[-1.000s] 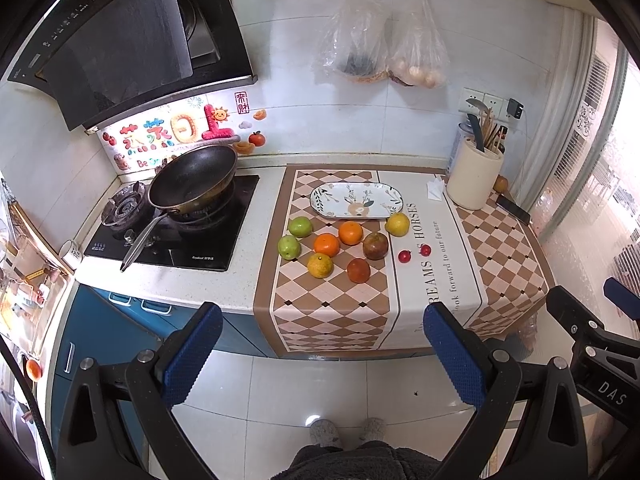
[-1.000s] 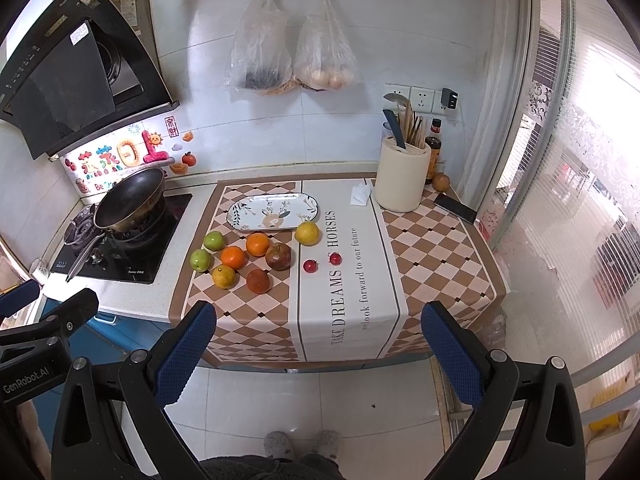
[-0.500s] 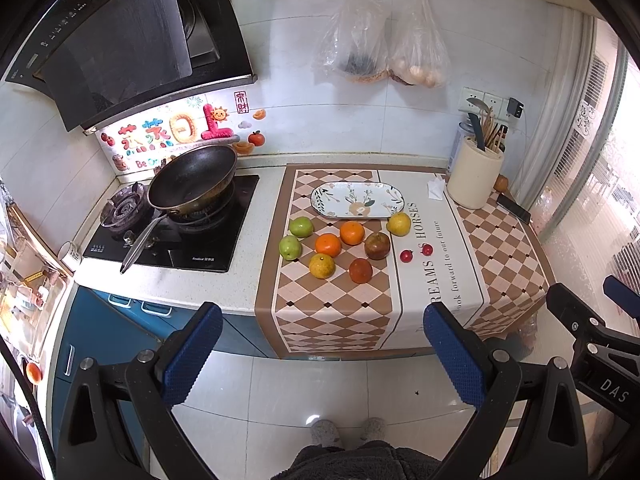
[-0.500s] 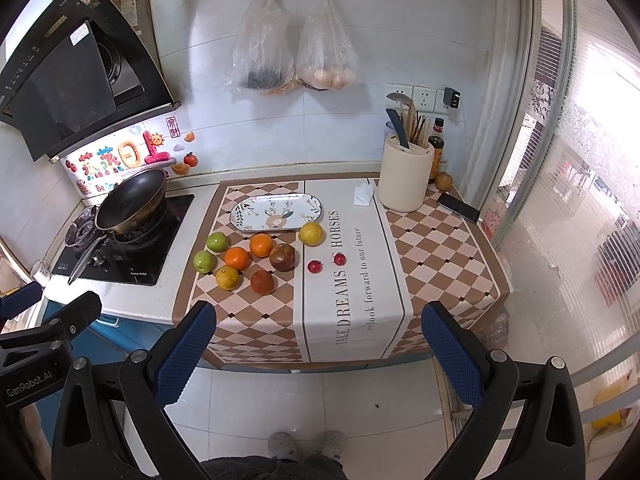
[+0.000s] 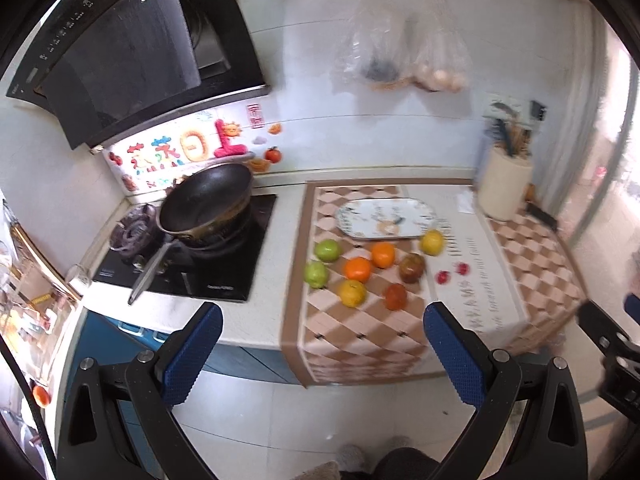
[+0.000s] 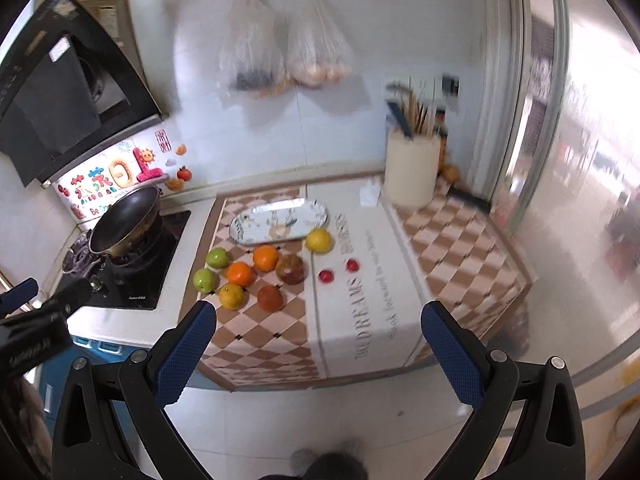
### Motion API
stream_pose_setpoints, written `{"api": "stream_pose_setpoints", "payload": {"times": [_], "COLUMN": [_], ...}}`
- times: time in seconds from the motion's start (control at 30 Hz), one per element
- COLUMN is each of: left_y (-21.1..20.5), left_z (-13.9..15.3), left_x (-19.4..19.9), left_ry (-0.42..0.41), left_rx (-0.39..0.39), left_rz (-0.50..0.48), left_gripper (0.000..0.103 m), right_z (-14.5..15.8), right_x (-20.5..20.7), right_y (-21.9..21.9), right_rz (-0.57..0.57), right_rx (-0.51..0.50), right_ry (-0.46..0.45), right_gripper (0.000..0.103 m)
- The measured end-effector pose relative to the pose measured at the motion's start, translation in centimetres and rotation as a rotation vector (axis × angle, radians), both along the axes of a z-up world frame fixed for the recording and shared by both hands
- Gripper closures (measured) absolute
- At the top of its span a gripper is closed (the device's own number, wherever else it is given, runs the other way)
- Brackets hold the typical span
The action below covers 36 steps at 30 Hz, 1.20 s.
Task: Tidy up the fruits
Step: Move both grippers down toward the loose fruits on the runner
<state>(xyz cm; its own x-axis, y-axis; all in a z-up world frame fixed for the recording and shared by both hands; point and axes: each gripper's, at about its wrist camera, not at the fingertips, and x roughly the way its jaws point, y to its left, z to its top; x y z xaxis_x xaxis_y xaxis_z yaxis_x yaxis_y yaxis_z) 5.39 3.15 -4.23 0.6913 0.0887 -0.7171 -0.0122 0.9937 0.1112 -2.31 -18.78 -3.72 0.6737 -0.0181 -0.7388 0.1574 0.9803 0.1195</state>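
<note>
Several fruits lie on a checkered cloth (image 5: 360,332) on the counter: two green apples (image 5: 327,249), two oranges (image 5: 383,254), a yellow citrus (image 5: 352,293), a lemon (image 5: 432,242), two dark red fruits (image 5: 412,267) and two small red ones (image 5: 442,277). A patterned oval plate (image 5: 384,218) sits empty behind them. The same fruits (image 6: 265,258) and plate (image 6: 278,221) show in the right wrist view. My left gripper (image 5: 322,354) and right gripper (image 6: 318,352) are both open and empty, held in front of the counter, well short of the fruit.
A black pan (image 5: 206,200) sits on the stove at the left under a range hood (image 5: 120,48). A cream utensil holder (image 5: 505,190) stands at the back right. Two plastic bags (image 5: 400,56) hang on the wall. A glass door (image 6: 580,160) is at the right.
Both grippers have moved forward towards the counter, so the fruits and plate appear larger and closer. Both stay open and empty.
</note>
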Motion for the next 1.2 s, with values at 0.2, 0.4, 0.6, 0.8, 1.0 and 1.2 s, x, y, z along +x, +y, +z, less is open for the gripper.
{"api": "stream_pose_setpoints", "payload": {"times": [0.2,0.4,0.6,0.8,1.0,1.2], "left_y": [3.1,5.0,3.3,0.0,-1.9,-3.4], "left_z": [-4.8,-11.2,-17.4,-23.6,-29.1,-31.2], "left_x": [7.1,14.5,22.1,30.0,33.5,34.4], "left_ry": [0.122,0.345,0.527,0.685,0.829,0.858], "left_rx": [0.035,-0.059,-0.082,-0.084,-0.09,-0.064], "left_rz": [0.099,0.154,0.166,0.09,0.058,0.003], "left_gripper": [0.0,0.001,0.002,0.004,0.004,0.004], "right_z": [-6.8,-14.7,-22.2,-27.9,-31.3,-33.3], "right_x": [7.1,17.4,26.9,33.2,36.3,37.9], "right_y": [-1.4,-2.2,-1.7,-0.1,0.9,1.6], "right_rz": [0.023,0.095,0.169,0.242,0.292,0.332], "right_rx": [0.115,0.168,0.163,0.162,0.163,0.176], "right_ry": [0.134,0.269,0.412,0.527,0.608,0.666], "right_gripper": [0.0,0.0,0.004,0.009,0.014,0.016]}}
